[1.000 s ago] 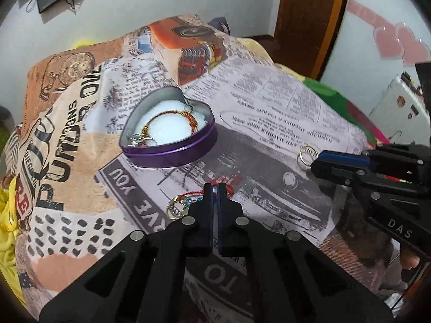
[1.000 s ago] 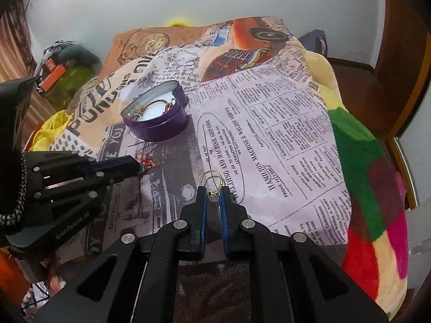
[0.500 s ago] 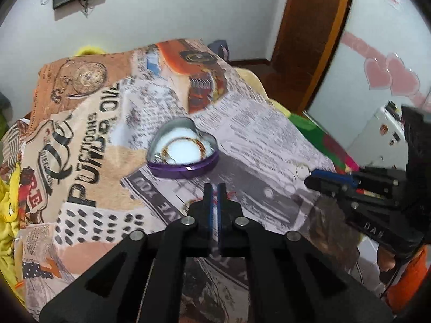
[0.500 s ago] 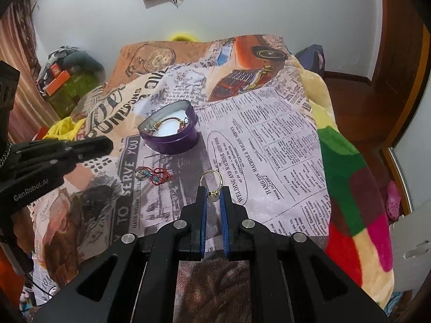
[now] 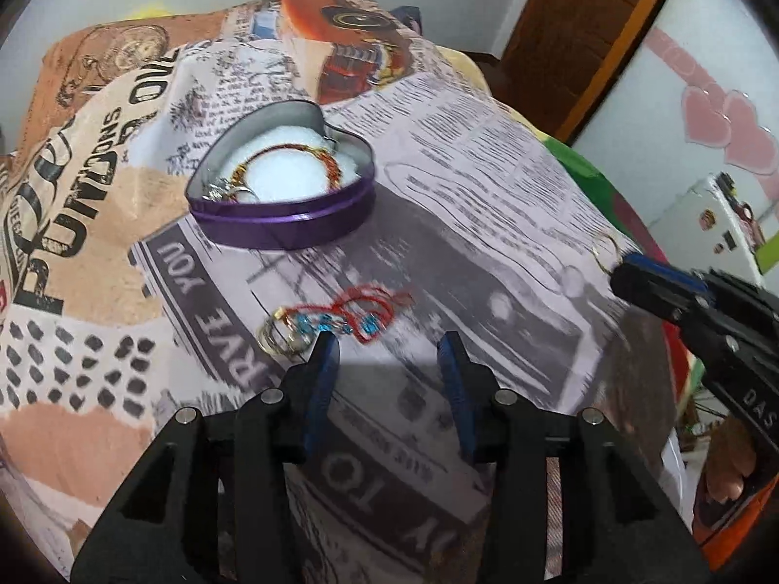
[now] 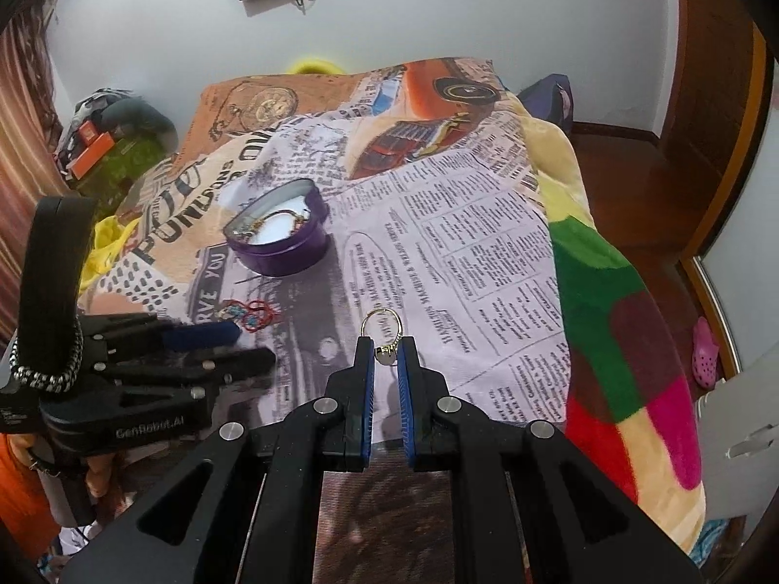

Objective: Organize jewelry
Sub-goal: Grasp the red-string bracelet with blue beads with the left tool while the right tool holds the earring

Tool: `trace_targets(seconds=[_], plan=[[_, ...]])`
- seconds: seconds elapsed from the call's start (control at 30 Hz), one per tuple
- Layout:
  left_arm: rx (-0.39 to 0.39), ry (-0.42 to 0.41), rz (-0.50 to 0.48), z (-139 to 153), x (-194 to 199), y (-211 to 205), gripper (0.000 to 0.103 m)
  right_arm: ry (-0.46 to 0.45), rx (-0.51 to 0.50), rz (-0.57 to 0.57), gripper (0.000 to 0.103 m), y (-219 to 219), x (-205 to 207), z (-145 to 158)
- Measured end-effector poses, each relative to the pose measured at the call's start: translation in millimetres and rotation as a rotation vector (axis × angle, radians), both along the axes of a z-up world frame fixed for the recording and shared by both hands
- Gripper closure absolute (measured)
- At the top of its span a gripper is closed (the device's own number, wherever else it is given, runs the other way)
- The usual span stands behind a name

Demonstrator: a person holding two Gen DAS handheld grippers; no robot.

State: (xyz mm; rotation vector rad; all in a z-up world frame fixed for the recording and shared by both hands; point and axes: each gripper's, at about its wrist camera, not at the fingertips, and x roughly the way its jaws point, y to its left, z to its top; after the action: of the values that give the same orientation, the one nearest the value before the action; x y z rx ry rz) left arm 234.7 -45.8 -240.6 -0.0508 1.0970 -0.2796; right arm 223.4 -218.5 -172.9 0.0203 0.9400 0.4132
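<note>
A purple heart-shaped tin (image 5: 282, 224) with a white pad holds a gold and red bracelet (image 5: 292, 155); the tin also shows in the right wrist view (image 6: 280, 243). A red thread bracelet with blue beads and gold rings (image 5: 341, 321) lies on the bed cover just ahead of my left gripper (image 5: 387, 345), which is open and empty. My right gripper (image 6: 384, 348) is shut on a gold hoop earring (image 6: 382, 326) and holds it above the cover. The earring shows in the left wrist view (image 5: 606, 250) at the right gripper's tip.
A newspaper-print blanket (image 6: 462, 243) covers the bed, with a multicoloured blanket (image 6: 608, 316) along its right edge. A wooden door (image 5: 584, 24) and a wall with pink hearts (image 5: 730, 131) stand to the right. Clutter (image 6: 97, 131) lies left of the bed.
My left gripper has opened and come back down close to the red bracelet after pulling back. My right gripper has kept hold of the gold earring, lifted slightly.
</note>
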Motion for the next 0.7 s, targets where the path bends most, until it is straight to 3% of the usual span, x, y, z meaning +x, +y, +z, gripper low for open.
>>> trace_targets(seconds=[0.2,0.27,0.37,0.43,0.7], plan=[[0.029,-0.022,0.049,-4.4,8.9,5.9,0.061,0.014,0.003,-0.003,0.095,-2.5,3.7,-7.1],[0.037,-0.027,0.063,-4.5,11.5,7.7,0.065,0.015,0.001,-0.002,0.095,-2.6,3.9,-7.9],[0.048,-0.029,0.091,-7.1,16.9,10.0,0.079,0.013,0.003,-0.003,0.095,-2.7,3.4,-7.3],[0.045,-0.027,0.112,-8.7,19.7,14.1,0.096,0.008,0.003,-0.002,0.095,-2.7,2.4,-6.1],[0.049,-0.034,0.089,1.4,2.2,23.9,0.098,-0.023,-0.011,0.014,0.095,3.8,-6.5,7.4]])
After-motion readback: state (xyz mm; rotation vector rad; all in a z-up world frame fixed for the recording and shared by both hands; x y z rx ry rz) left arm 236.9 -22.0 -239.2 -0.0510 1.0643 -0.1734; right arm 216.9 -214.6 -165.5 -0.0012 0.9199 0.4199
